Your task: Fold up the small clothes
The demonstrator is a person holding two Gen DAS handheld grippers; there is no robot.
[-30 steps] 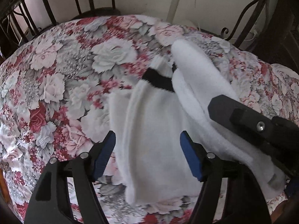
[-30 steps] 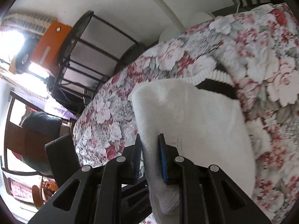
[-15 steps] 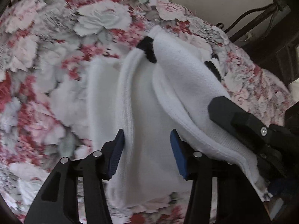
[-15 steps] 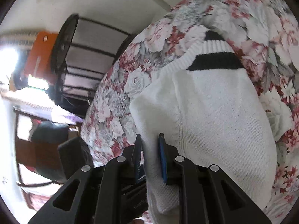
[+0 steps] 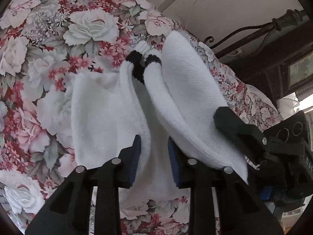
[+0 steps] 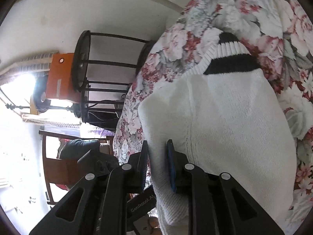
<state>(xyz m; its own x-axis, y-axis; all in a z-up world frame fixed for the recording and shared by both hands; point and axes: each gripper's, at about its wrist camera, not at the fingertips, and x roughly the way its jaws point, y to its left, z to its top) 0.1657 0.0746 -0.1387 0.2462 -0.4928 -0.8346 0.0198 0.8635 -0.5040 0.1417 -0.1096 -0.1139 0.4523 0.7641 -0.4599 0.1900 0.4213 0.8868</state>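
Note:
A white knitted garment [image 5: 109, 117] with a black-and-white ribbed collar [image 5: 137, 58] lies on the floral cloth. My left gripper [image 5: 153, 143] is at its near hem and its jaws are closing. A bunched fold of the hem fills the gap between the blue pads. My right gripper [image 5: 225, 123] holds the garment's right side raised and curled over toward the middle. In the right wrist view the garment [image 6: 234, 117] runs up to the collar [image 6: 232, 64]. The right gripper [image 6: 157, 146] has its jaws opening slightly, with the knitted edge still pinched between them.
The floral cloth [image 5: 58, 39] covers a rounded table. Black iron scrollwork [image 5: 254, 29] stands behind its far right edge. Beyond the table are a black metal rack [image 6: 93, 74], an orange box [image 6: 58, 74] and a wooden chair [image 6: 56, 168].
The left gripper's jaws have narrowed from wide apart onto the hem, and it has tipped further down. The right gripper has rolled and brought the raised side of the garment closer to the middle.

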